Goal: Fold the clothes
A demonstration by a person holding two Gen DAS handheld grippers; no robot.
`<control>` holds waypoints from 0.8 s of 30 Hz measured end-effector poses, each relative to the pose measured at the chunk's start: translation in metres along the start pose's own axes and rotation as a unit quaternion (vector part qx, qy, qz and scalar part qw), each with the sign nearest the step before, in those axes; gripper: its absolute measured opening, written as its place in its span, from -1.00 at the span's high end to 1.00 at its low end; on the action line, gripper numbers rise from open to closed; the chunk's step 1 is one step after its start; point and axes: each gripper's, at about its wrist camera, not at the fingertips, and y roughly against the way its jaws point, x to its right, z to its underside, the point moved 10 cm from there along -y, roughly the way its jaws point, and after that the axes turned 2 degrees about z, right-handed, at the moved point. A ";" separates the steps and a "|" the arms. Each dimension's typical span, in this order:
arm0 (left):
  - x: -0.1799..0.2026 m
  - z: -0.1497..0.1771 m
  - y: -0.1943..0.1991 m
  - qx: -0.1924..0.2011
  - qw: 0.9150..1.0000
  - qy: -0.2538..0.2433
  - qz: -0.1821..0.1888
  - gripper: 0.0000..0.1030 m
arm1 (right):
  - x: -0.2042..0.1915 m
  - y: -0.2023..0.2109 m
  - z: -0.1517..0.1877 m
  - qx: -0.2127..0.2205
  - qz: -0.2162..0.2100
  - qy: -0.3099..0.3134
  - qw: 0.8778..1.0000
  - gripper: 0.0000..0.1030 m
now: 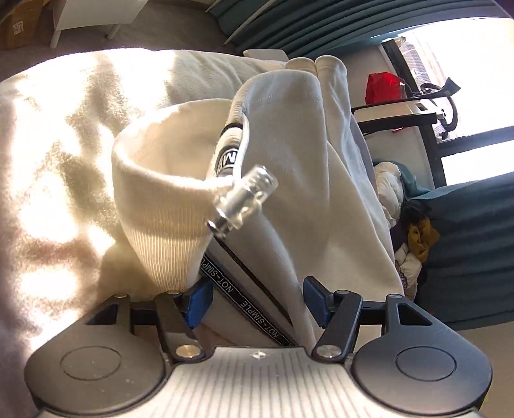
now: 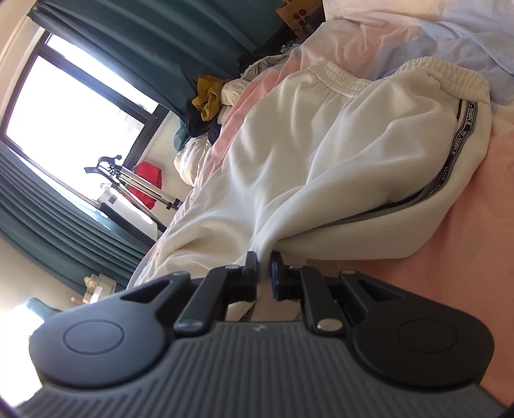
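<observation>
Right gripper pinches white sweatpants fabric on pink bedsheet; left gripper jaws apart, straddling striped seam, unclamped. Advice: close left squarely before lifting, avoiding drawstring toggle.

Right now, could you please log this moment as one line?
left tongs: open around white sweatpants | right tongs: shut on sweatpants | bed: fold unfinished

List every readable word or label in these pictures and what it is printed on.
"NOT-SIMPLE": black side stripe of the white sweatpants, repeated along it.
Black-and-white patch near the drawstring: only partly visible, unreadable.
Cardboard box label: too small to read.
</observation>
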 end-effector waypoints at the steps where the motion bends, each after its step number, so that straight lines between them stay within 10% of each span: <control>1: 0.001 0.000 -0.006 -0.002 1.000 -0.010 -0.012 -0.25 | 0.000 -0.002 0.001 0.000 0.001 0.001 1.000 0.77; 6: 0.004 -0.004 -0.017 0.010 0.998 -0.026 -0.064 -0.09 | 0.001 -0.008 0.002 -0.001 0.004 0.003 1.000 0.77; 10: 0.009 -0.008 -0.015 0.021 0.995 -0.049 -0.084 0.43 | 0.001 -0.011 0.002 0.000 0.005 0.003 1.000 0.77; 11: 0.012 -0.009 -0.012 0.022 0.995 -0.055 -0.078 0.87 | 0.002 -0.012 0.002 -0.001 0.004 -0.001 1.000 0.77; 24: 0.049 -0.015 0.175 0.069 0.993 -0.024 0.095 0.91 | -0.005 0.006 -0.002 0.007 -0.016 -0.001 1.000 0.77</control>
